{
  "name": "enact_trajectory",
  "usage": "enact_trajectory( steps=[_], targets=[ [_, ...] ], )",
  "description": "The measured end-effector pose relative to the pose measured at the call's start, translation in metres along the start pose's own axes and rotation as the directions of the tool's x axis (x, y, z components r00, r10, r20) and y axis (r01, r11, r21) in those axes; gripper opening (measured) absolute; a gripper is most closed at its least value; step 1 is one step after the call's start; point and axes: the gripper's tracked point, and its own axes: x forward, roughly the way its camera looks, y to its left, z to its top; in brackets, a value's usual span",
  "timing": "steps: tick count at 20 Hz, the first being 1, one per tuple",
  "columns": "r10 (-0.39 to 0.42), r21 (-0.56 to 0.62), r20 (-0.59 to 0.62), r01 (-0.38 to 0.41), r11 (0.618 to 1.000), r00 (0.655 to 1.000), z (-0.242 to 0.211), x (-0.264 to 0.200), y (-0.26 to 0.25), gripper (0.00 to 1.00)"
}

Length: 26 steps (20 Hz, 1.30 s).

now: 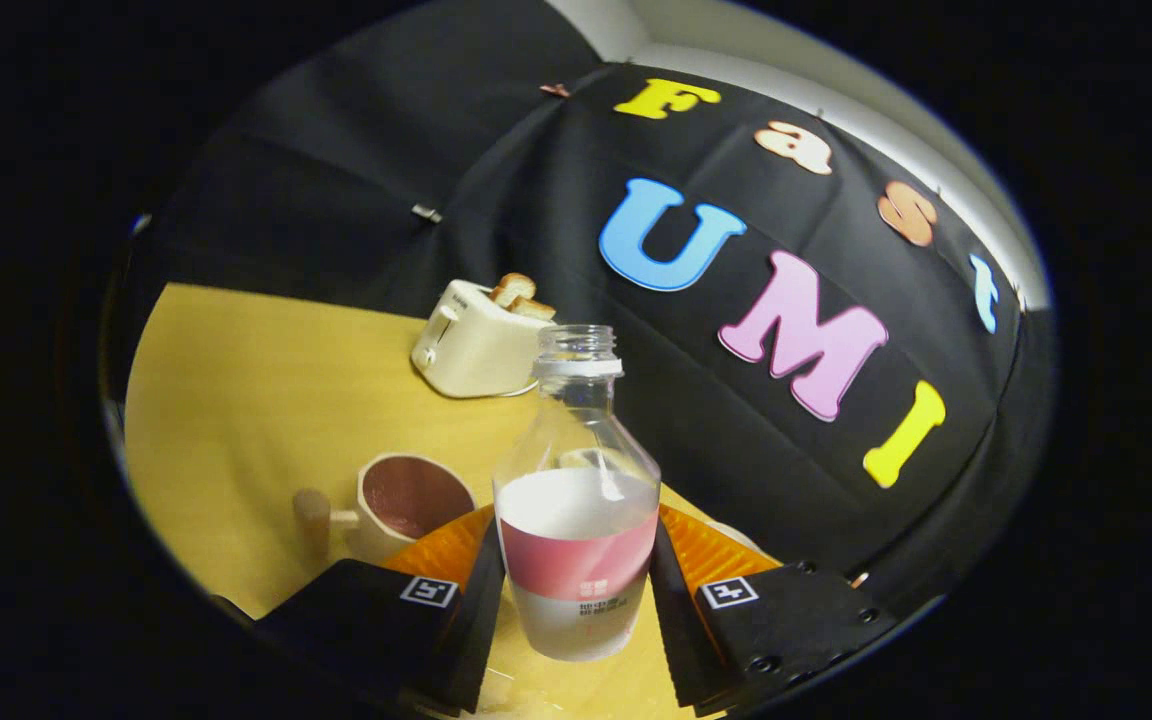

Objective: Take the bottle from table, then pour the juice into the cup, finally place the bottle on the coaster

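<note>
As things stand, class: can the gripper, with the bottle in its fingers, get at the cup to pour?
Probably yes. The gripper is shut on the uncapped bottle, and the cup stands open-mouthed just beside it on the table. Nothing lies between them; the toaster sits farther back.

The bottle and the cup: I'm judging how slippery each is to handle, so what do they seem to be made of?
The bottle, gripped between the jaws of the gripper, looks like clear, glossy plastic: you see through its neck and threaded mouth, and a pink label band wraps it. The cup looks like matte cream ceramic or plastic with a darker reddish inside; its dull surface leaves that open.
</note>
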Motion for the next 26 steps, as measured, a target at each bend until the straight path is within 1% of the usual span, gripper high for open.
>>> enact_trajectory(
  steps=[2, 3, 7, 9, 10, 15, 18, 21, 26],
  targets=[
    [-0.027, 0.159, 0.039, 0.021, 0.987, 0.999, 0.016, 0.000, -0.021, 0.72],
    [-0.049, 0.212, 0.063, 0.035, 0.977, 0.997, 0.024, 0.003, -0.032, 0.72],
    [-0.128, 0.312, 0.103, 0.090, 0.946, 0.986, 0.019, 0.032, -0.079, 0.72],
    [-0.170, 0.321, 0.134, 0.120, 0.939, 0.976, 0.016, 0.046, -0.100, 0.73],
    [-0.177, 0.329, 0.152, 0.119, 0.937, 0.972, 0.013, 0.053, -0.104, 0.73],
    [-0.142, 0.431, 0.179, 0.052, 0.901, 0.974, -0.002, 0.091, -0.103, 0.73],
    [-0.157, 0.454, 0.164, 0.067, 0.888, 0.974, -0.021, 0.113, -0.104, 0.73],
    [-0.152, 0.445, 0.125, 0.081, 0.892, 0.980, -0.048, 0.129, -0.096, 0.73],
    [-0.167, 0.428, 0.094, 0.112, 0.897, 0.981, -0.075, 0.135, -0.094, 0.73]
  ],
)
